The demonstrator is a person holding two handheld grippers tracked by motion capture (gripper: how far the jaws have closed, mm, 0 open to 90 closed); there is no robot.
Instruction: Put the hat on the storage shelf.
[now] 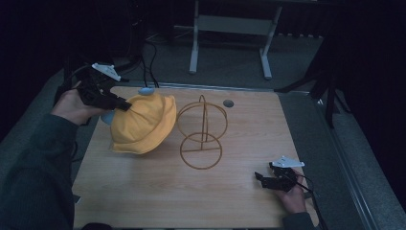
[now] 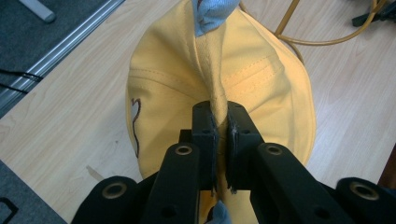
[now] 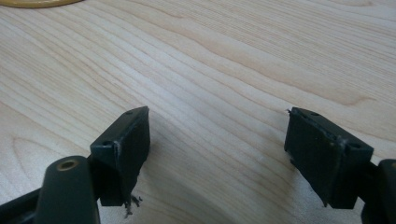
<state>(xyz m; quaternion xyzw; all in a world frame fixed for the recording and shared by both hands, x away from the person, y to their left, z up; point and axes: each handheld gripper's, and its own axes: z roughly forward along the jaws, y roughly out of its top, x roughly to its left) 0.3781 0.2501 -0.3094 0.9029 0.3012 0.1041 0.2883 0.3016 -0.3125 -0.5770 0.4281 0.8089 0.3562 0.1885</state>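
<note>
Left gripper (image 2: 219,128), bottom centre of its own view: jaws clamped on a pinched fold of the yellow cloth bucket hat (image 2: 252,79), held at left of the light wooden table (image 1: 143,191). Beside it, centre, stands the golden wire stand (image 1: 201,132). Right gripper (image 3: 217,154), lower right: jaws wide, nothing between them.

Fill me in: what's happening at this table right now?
A person holds a gripper in each hand at a wooden table. The left gripper is shut on a pinched fold of a yellow hat, holding it at the table's left side, beside a yellow wire stand. A bit of light blue cloth pokes out at the hat's far side. The right gripper rests low over bare wood near the table's right corner, jaws open, holding nothing.
</note>
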